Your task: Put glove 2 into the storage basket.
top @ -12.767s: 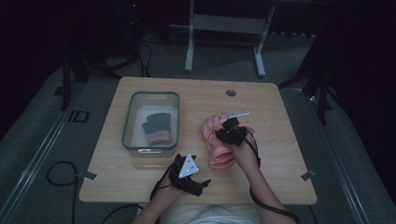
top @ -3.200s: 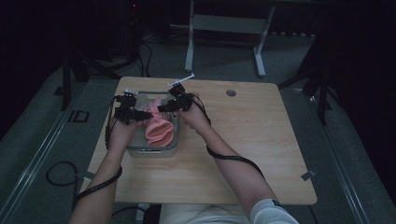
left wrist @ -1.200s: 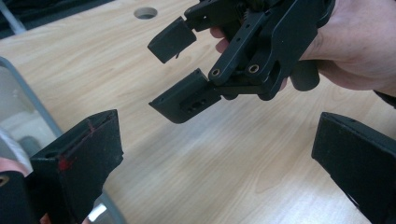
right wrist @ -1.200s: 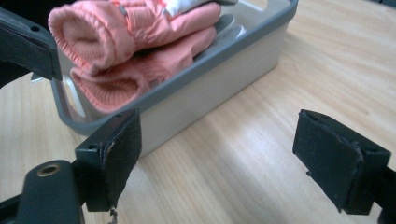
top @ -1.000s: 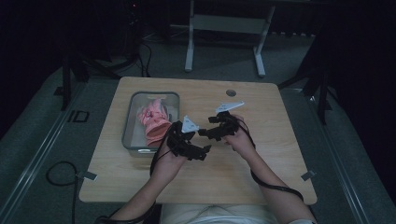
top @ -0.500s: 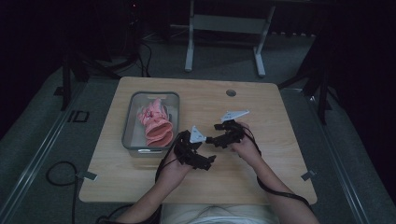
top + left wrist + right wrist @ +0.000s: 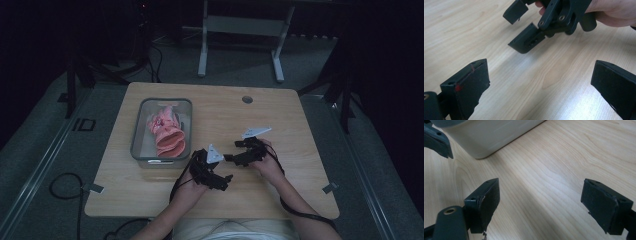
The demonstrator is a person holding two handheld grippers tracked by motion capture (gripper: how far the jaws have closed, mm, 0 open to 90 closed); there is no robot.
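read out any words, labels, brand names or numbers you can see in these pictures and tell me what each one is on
There are none to read.
The bin, the pink cloth inside it and the table carry no lettering.
The left gripper has a small red mark on one jaw, not a letter or number.
The right gripper shows no print.

Obstacles we note: bin with pink cloth at table left; grippers, left and right, near each other. We find bare passage right and beyond.
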